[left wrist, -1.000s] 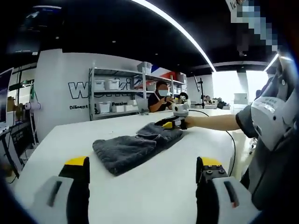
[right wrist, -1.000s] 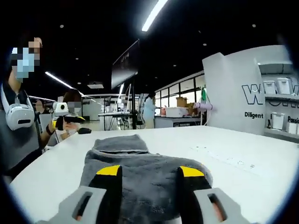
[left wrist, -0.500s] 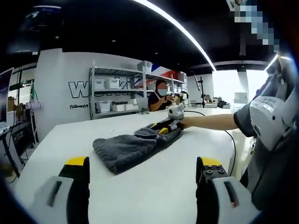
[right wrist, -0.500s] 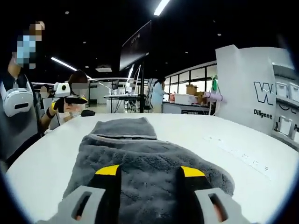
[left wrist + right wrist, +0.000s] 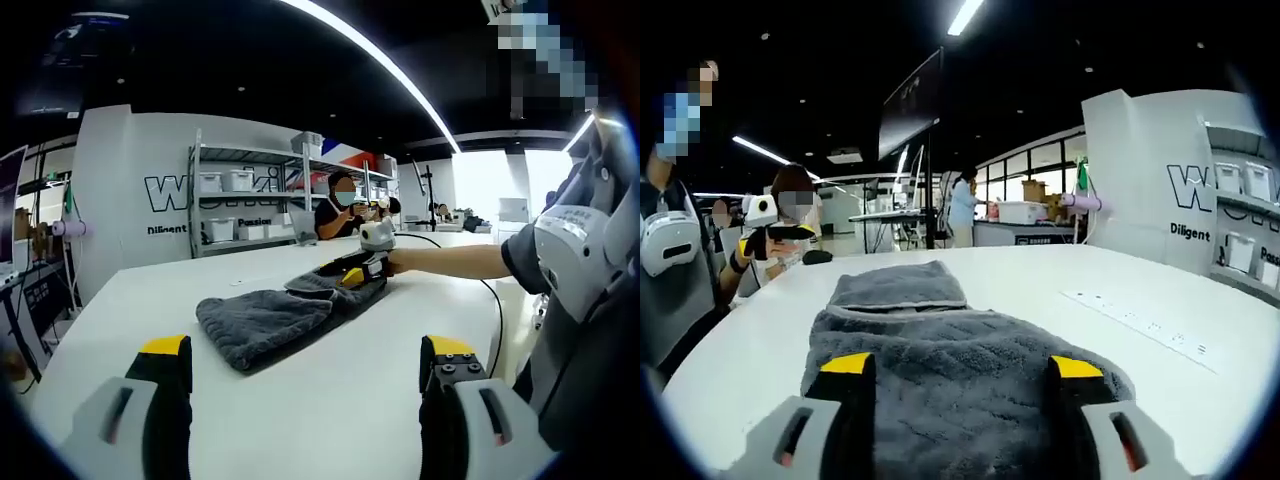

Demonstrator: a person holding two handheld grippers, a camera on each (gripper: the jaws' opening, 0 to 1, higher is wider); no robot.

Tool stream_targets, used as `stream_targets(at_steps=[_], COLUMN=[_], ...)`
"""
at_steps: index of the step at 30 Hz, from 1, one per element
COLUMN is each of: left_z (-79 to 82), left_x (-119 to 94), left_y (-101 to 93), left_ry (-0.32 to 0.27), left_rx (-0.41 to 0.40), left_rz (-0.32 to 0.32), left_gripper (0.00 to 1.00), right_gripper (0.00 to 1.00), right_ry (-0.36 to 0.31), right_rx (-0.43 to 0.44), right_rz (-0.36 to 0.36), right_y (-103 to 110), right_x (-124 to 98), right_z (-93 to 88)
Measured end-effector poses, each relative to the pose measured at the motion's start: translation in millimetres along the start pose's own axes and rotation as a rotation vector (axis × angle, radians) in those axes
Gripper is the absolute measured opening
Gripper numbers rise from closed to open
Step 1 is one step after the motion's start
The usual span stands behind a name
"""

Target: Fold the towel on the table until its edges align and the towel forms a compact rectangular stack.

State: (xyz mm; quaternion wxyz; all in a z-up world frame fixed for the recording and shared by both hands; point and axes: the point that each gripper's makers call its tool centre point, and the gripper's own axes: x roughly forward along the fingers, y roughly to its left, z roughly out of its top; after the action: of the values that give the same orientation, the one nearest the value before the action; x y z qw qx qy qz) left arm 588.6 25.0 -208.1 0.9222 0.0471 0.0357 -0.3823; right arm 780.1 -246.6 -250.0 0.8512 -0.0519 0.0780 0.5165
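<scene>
A dark grey towel (image 5: 272, 316) lies folded in a thick, uneven bundle on the white table (image 5: 330, 410). My left gripper (image 5: 308, 350) hovers open over bare table, well short of the towel's near end. My right gripper (image 5: 358, 268) rests at the towel's far end, held by an outstretched arm. In the right gripper view the towel (image 5: 940, 340) spreads under and between the jaws, and the right gripper (image 5: 962, 366) stands open with its yellow-tipped jaws wide apart over the pile. The left gripper (image 5: 775, 236) is small at the far left.
A metal shelf with white boxes (image 5: 250, 205) stands behind the table, where a seated person (image 5: 342, 205) works. A white strip (image 5: 1140, 326) lies on the table right of the towel. The person's torso (image 5: 590, 300) is close on the right.
The right gripper's jaws have spread wider over the towel, and its view has shifted slightly. The left gripper and the towel have stayed in place.
</scene>
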Motion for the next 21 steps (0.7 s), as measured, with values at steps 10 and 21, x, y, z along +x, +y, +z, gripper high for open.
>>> stream_targets(at_steps=[10, 21], left_z=[-0.7, -1.5], left_x=[1.1, 10.5], left_y=[4.0, 1.8], left_ry=[0.004, 0.016], left_rx=[0.004, 0.008], left_rz=[0.002, -0.030], left_gripper=[0.99, 0.99], right_gripper=[0.87, 0.91], right_ry=[-0.012, 0.196], right_rx=[-0.164, -0.118], right_rz=[-0.050, -0.191], right_y=[45.4, 80.2], right_x=[-36.8, -106.1], right_z=[39.1, 7.9])
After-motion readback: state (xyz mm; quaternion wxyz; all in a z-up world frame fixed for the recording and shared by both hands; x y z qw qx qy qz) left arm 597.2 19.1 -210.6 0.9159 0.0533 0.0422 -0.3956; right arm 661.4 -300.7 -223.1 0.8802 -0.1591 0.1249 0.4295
